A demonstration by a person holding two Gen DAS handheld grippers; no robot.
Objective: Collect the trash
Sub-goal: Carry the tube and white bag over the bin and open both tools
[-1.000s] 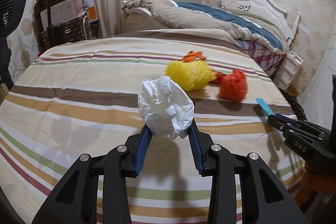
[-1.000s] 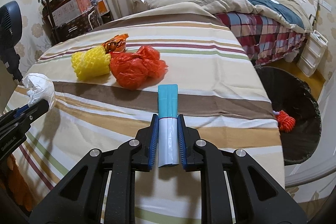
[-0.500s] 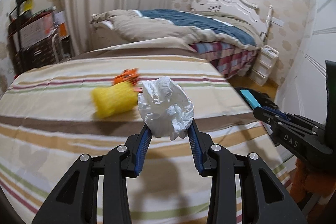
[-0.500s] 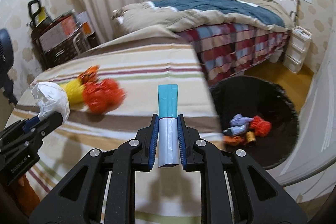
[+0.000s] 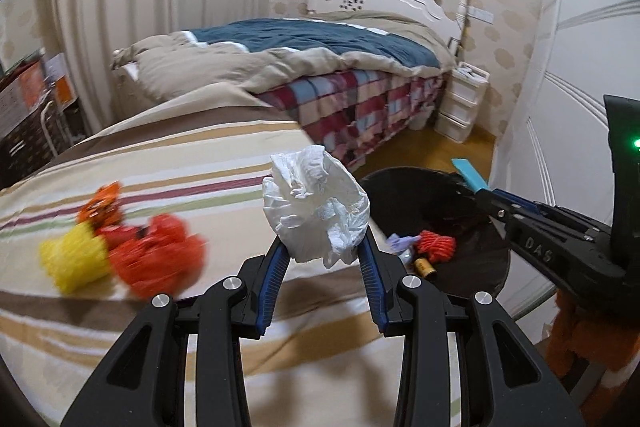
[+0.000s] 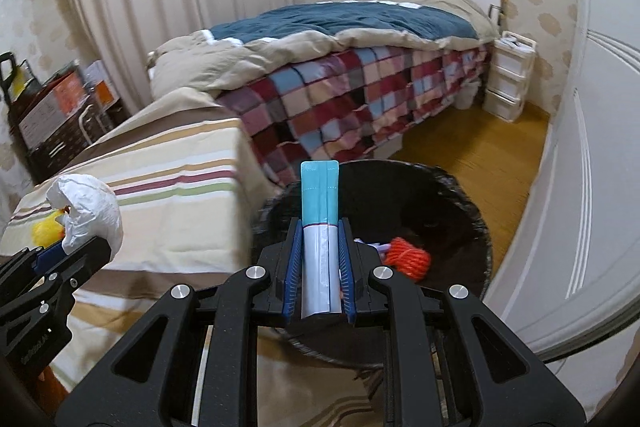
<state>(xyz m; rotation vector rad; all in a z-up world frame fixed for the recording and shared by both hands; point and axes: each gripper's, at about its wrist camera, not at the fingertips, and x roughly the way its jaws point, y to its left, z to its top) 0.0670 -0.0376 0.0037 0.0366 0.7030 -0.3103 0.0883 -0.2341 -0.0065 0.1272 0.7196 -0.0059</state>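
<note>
My left gripper point(image 5: 323, 247) is shut on a crumpled white plastic wad point(image 5: 316, 207), held over the right edge of the striped bed point(image 5: 160, 163). My right gripper point(image 6: 319, 227) is shut on a flat teal-and-white packet point(image 6: 319, 211), hanging above a black trash bin point(image 6: 460, 195) on the floor. Inside the bin lie a red net ball point(image 6: 408, 254), a pale purple scrap and a small brown bottle point(image 5: 425, 266). On the bed remain a yellow foam net point(image 5: 74, 261), a red plastic bag point(image 5: 160, 259) and an orange wrapper point(image 5: 102, 203), all blurred.
A second bed point(image 6: 360, 67) with a plaid cover and blue quilt stands behind the bin. White drawers point(image 6: 508, 83) sit by the wall. A white door point(image 6: 592, 187) runs along the right. Boxes and a cart point(image 6: 52, 115) stand at the far left.
Both grippers have swung right across the striped bed with their loads. The bin has come fully into view under the right gripper, and the bed's trash has slid to the left.
</note>
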